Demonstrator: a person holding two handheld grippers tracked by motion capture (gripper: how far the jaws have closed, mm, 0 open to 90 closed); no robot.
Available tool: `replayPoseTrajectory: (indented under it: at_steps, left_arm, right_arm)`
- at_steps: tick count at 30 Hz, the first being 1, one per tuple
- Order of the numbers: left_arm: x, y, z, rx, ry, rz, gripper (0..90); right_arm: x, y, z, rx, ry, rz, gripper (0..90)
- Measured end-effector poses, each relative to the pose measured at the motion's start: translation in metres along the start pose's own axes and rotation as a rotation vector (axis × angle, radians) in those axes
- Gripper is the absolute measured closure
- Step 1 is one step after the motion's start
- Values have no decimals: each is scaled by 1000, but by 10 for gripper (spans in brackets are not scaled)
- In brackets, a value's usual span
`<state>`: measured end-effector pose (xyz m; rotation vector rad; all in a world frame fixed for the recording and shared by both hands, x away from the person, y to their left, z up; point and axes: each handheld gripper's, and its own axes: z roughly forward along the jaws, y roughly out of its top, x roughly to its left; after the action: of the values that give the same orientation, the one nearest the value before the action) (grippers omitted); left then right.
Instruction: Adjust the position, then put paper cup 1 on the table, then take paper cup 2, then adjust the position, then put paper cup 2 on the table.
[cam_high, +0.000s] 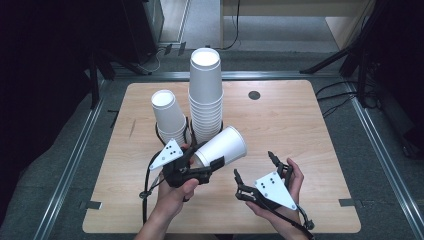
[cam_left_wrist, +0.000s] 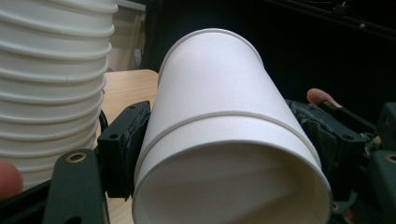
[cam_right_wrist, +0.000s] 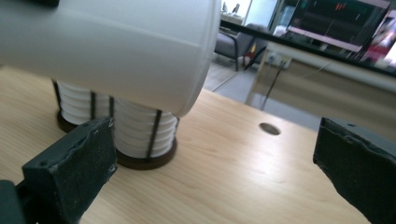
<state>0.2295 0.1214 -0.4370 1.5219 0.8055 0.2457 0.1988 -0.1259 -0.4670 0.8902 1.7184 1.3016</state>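
Observation:
A white paper cup (cam_high: 223, 145) lies on its side in the air, mouth toward the right, with my left gripper (cam_high: 204, 156) shut on its lower wall. In the left gripper view the cup (cam_left_wrist: 224, 121) sits between both pads (cam_left_wrist: 126, 140), and a thin line rings its wall. My right gripper (cam_high: 253, 163) is open and empty, low over the table's front right, pointing up toward the cup. In the right gripper view the cup (cam_right_wrist: 116, 46) hangs above and left of that gripper (cam_right_wrist: 215, 158).
Two stacks of white cups stand in dark holders at the table's middle: a tall stack (cam_high: 205, 95) and a shorter, tilted stack (cam_high: 168, 115) to its left. The wooden table (cam_high: 290, 130) has a small round hole (cam_high: 254, 95) at the back.

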Motion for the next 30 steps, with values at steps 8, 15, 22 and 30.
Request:
replayPoseTrajectory:
  at_steps: [8,15,22,30]
  left_arm:
    - [1,-3,0,-28,-13,-9,247]
    - [-2,-6,0,-54,-4,4,247]
    - [-1,-8,0,-76,3,-4,247]
    - [-3,-11,2,-75,-2,5,247]
  right_arm:
    - [-9,4,-2,6,69,204,0]
    - [-12,6,-2,8,135,335,7]
    - [-12,12,-5,-5,181,454,54]
    - [-17,16,-7,2,220,609,46]
